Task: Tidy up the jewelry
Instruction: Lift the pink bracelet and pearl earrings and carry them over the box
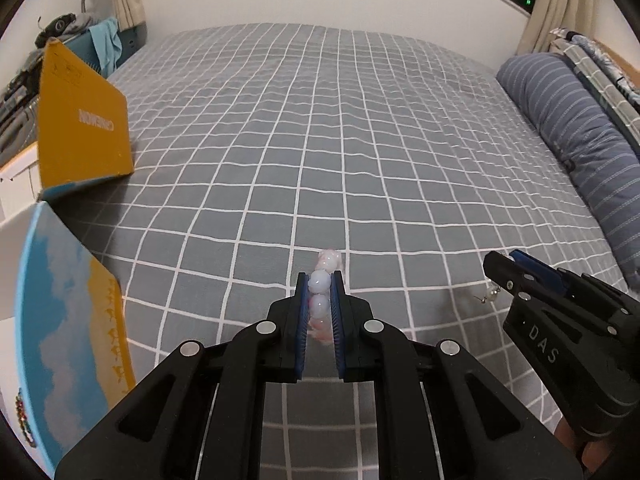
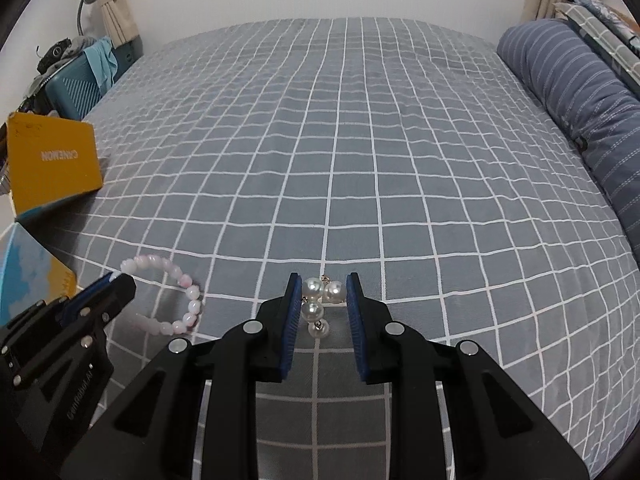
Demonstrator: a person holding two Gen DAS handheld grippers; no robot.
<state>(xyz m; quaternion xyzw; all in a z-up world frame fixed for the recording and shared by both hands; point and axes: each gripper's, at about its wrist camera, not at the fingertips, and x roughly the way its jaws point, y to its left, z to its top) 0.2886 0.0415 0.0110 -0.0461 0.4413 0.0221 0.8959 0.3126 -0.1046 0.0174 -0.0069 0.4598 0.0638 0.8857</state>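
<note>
Left gripper (image 1: 320, 284): blue-padded fingers pressed together on the pink bead bracelet (image 1: 322, 300). In the left wrist view the beads sit in a line between the pads, with a few poking out past the tips.

Pink bead bracelet: seen from the right wrist view (image 2: 176, 300), it forms an open loop of pale pink and white beads. One end is pinched at the left gripper's tip (image 2: 116, 280), and the rest curves out over the bedspread. Whether the free part rests on the fabric or hangs just above it, I cannot tell.

Right gripper (image 2: 322, 296): fingers apart, one on each side of the pearl earrings (image 2: 320, 304). A gap shows between each pad and the pearls, so nothing is clamped.

Pearl earrings: a small cluster of white pearls with gold-coloured fittings, lying on the bedspread between the right gripper's pads. From the left wrist view a bit of them shows just beside the right gripper's tip (image 1: 491, 295).

Bedspread (image 2: 360, 140): grey with a white grid, covering the whole bed.

Yellow box lid (image 1: 80, 120): stands tilted at the left edge of the bed, with mirrored lettering on it.

Blue-and-yellow box (image 1: 68, 320): cloud print, near the left gripper, at the bed's left edge.

Striped pillow (image 1: 580, 140): blue, along the right side of the bed.
</note>
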